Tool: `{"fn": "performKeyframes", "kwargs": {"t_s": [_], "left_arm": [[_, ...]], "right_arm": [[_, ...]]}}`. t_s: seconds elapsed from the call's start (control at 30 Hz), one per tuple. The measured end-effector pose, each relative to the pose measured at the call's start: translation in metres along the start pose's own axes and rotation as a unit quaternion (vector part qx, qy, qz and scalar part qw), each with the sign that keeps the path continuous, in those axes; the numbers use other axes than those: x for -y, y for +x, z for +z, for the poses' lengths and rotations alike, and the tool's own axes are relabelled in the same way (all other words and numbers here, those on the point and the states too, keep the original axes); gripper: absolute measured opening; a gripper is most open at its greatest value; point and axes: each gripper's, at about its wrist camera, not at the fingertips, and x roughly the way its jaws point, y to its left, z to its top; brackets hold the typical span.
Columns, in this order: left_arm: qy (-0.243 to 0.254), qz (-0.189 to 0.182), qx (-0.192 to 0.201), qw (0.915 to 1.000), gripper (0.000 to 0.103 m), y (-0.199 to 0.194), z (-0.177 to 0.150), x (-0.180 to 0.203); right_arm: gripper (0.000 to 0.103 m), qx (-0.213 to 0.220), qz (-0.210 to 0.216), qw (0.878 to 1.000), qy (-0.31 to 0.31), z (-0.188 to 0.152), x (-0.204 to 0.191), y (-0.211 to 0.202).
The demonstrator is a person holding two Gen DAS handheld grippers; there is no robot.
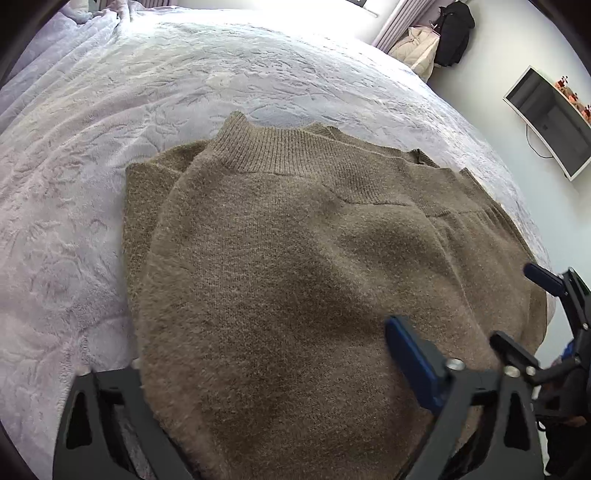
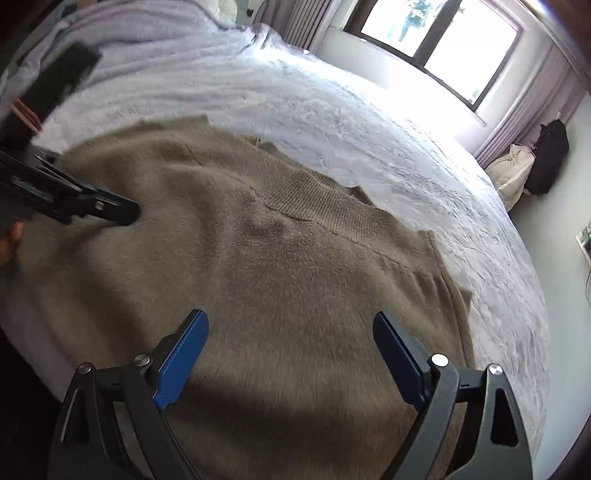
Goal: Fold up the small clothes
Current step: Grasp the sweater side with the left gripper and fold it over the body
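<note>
Sweater: a brown knitted sweater [image 1: 295, 266] lies on the bed [image 1: 110, 110], folded over on itself, with the ribbed collar [image 1: 266, 147] on the side away from both claws. A second layer of the same knit shows at its left edge and along the far right.

Bed: covered in a pale lilac textured blanket, which surrounds the sweater on the left and far sides.

Left claw: the left claw [image 1: 258, 369] sits at the near edge of the sweater. One blue pad [image 1: 410, 358] rests over the knit on the right; the other finger is hidden under or behind the fabric at the near left, so the fingers stand wide apart with the cloth draped between them. Whether it pinches anything, I cannot tell.

Right claw: the right claw [image 2: 291, 354] hovers over the near part of the sweater [image 2: 277, 258], its two blue pads [image 2: 181, 358] spread wide with bare knit between them, gripping nothing.

Between the two: from the right wrist view, the left claw's dark frame reaches in from the left onto the sweater's far left portion.

Room: a window [image 2: 436, 40] beyond the bed, a wall monitor [image 1: 550, 122] to the right, and a black bag [image 1: 454, 33] by the curtains.
</note>
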Motion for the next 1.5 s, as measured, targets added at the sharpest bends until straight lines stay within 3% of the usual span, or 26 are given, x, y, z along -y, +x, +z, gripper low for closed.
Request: {"fn": "performKeyframes", "kwargs": {"t_s": [0.1,0.13,0.17,0.27,0.4,0.43,0.5,0.57,0.67,0.87,1.0,1.17,1.3,1.37,1.4,1.43,1.5], "left_arm": [[-0.005,-0.014,-0.004,0.9999,0.049,-0.006,0.002,0.0],[-0.002,-0.017,-0.009,0.9998,0.042,-0.007,0.002,0.002],[0.008,-0.008,-0.014,0.9998,0.027,-0.008,0.003,0.007],[0.058,0.039,-0.011,0.9975,0.024,-0.022,0.0,0.033],[0.061,0.049,-0.013,0.9968,0.024,-0.029,0.008,0.045],[0.056,0.05,-0.019,0.997,0.024,-0.028,0.011,0.045],[0.036,0.047,-0.039,0.9975,0.024,-0.024,0.018,0.044],[0.028,0.046,-0.048,0.9974,0.024,-0.03,0.023,0.049],[0.022,0.043,-0.057,0.9972,0.024,-0.044,0.031,0.061],[0.052,0.065,-0.076,0.9937,0.023,-0.056,0.059,0.132],[0.086,0.073,-0.088,0.9897,0.023,-0.044,0.072,0.193],[0.14,0.083,-0.107,0.9808,0.023,-0.002,0.082,0.271],[0.151,0.096,-0.163,0.9704,0.025,0.062,0.075,0.304],[0.163,0.105,-0.183,0.9639,0.043,0.083,0.068,0.313],[0.171,0.091,-0.191,0.9623,0.069,0.089,0.063,0.319],[0.177,0.08,-0.193,0.9618,0.084,0.089,0.061,0.324],[0.194,0.076,-0.196,0.9582,0.085,0.083,0.057,0.335]], "right_arm": [[0.092,0.014,0.035,0.999,0.032,-0.007,0.003,-0.004],[0.092,-0.006,0.038,0.999,0.019,-0.011,-0.005,0.01],[0.093,-0.021,0.039,0.999,0.01,-0.015,-0.01,0.022],[0.096,-0.017,0.06,0.997,0.047,-0.016,0.003,0.021],[0.096,0.036,0.074,0.992,0.095,-0.017,0.024,-0.004],[0.097,0.032,0.07,0.993,0.088,-0.015,0.023,0.0],[0.098,-0.018,0.072,0.996,0.056,-0.018,0.008,0.03],[0.099,-0.003,0.073,0.996,0.052,-0.019,0.009,0.029],[0.099,-0.002,0.111,0.989,0.096,-0.018,0.037,0.012],[0.1,0.02,0.112,0.99,0.088,-0.039,0.073,-0.015],[0.099,0.029,0.145,0.985,0.088,-0.066,0.078,-0.022],[0.099,0.055,0.161,0.983,0.07,-0.088,0.087,-0.033],[0.1,0.07,0.185,0.977,0.073,-0.1,0.09,-0.034],[0.1,0.078,0.201,0.974,0.077,-0.105,0.092,-0.032],[0.1,0.08,0.207,0.972,0.076,-0.106,0.092,-0.03],[0.1,0.081,0.21,0.971,0.075,-0.108,0.092,-0.027],[0.1,0.083,0.215,0.97,0.074,-0.111,0.091,-0.025]]}}
